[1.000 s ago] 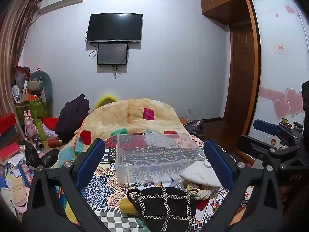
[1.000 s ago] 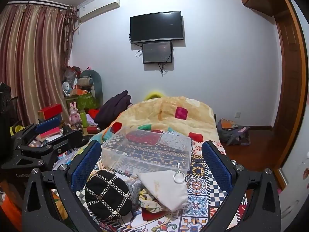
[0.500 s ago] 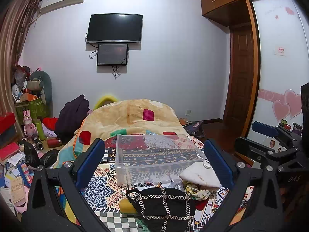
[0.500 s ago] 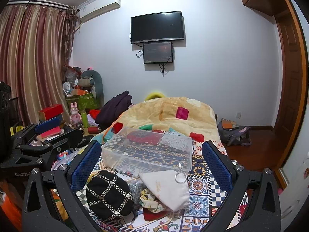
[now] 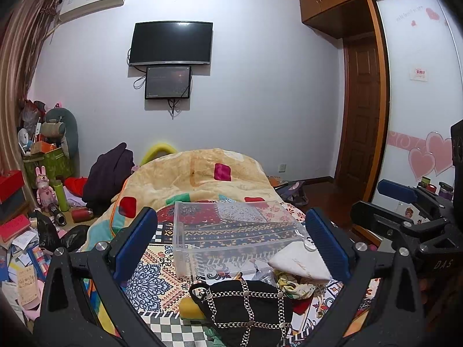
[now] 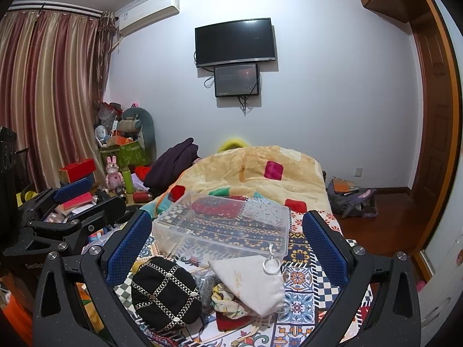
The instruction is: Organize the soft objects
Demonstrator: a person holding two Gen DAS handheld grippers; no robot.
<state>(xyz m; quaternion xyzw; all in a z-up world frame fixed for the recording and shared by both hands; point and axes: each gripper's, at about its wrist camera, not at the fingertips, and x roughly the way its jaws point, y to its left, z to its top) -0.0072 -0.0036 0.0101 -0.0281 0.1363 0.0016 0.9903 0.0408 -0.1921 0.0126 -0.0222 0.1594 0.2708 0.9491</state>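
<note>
A small heap of soft things lay on the patterned bed (image 6: 303, 271) at 6 o'clock of the clear plastic bin (image 6: 222, 222): a black pouch (image 6: 165, 292) crossed with silver chains, and a white drawstring bag (image 6: 251, 283) at its 3 o'clock, over crumpled floral cloth (image 6: 225, 297). The left gripper (image 5: 231, 245) and right gripper (image 6: 228, 248) hung above them, jaws spread wide, holding nothing.

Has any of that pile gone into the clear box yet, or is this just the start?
Just the start. The clear box looks empty. The black bag, white pouch and other soft bits lie piled in front of it. Left gripper and right gripper are both open, holding nothing. All the sorting remains.
</note>
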